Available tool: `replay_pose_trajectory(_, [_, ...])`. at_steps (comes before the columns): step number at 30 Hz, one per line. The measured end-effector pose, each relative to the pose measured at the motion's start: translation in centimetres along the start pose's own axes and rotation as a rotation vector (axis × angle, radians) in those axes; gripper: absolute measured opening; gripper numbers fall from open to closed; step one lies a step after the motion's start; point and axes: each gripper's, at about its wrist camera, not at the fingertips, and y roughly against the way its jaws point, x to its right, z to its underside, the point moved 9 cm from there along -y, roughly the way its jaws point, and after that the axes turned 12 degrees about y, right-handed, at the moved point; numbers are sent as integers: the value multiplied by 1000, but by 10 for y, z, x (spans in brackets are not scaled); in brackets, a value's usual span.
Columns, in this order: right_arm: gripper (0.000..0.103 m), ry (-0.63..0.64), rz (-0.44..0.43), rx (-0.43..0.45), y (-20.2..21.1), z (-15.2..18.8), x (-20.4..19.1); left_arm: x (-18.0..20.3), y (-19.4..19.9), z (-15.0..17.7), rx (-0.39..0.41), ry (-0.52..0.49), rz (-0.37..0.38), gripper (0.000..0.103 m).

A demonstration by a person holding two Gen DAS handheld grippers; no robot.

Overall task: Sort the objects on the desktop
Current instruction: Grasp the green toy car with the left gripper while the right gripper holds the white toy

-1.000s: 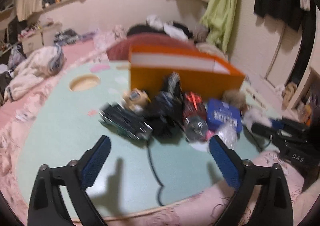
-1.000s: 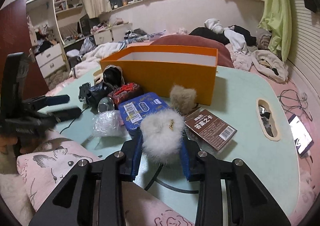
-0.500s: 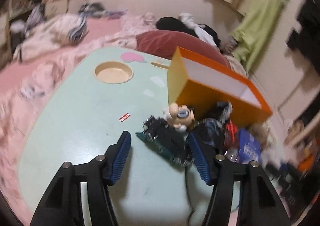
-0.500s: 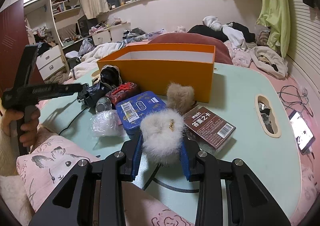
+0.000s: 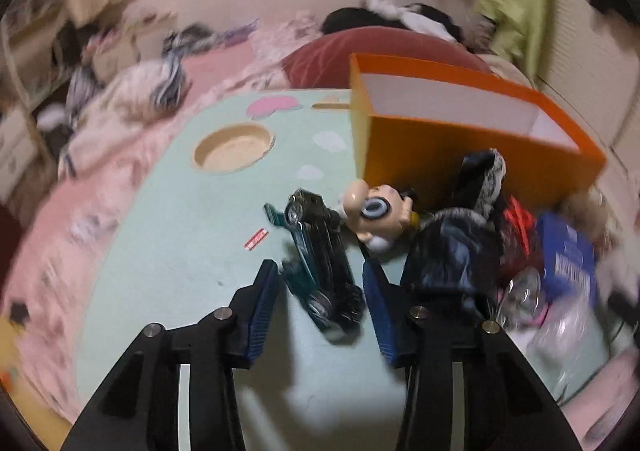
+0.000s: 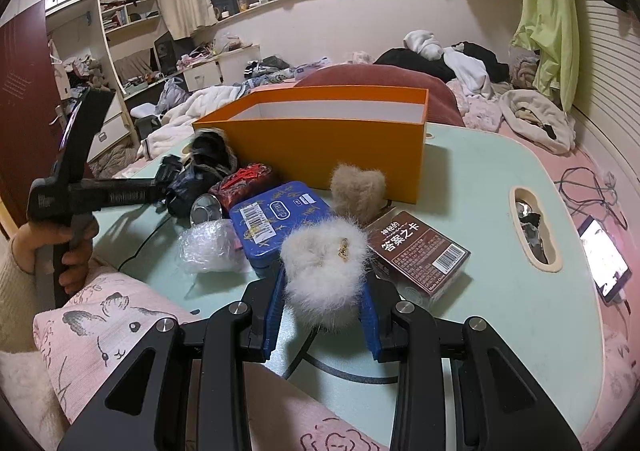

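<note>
While the orange box stands on the desk beyond both grippers, the left gripper fingers sit apart around a toy car, and the right gripper fingers clamp a white fur ball.

We count two fluffy pom-poms, one white and one beige, one orange box, one blue tin, one brown card box, one toy car, one cartoon figurine and one phone
</note>
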Motion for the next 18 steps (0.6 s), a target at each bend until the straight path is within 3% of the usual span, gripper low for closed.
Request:
replay_pose_trajectory(4, [35, 1, -1, -2, 0, 1, 0, -12, 10, 7, 14, 16, 59, 27])
replay_pose_trajectory(11, [35, 6, -1, 5, 1, 1, 0, -19, 30, 16, 88, 23, 184, 24])
replay_pose_trajectory(15, [35, 3, 4, 34, 7, -1, 2, -11, 51, 5, 169, 10, 240, 21])
replay_pose_trajectory(18, [35, 1, 1, 46, 9, -4, 3, -4, 59, 0, 177, 0, 264, 21])
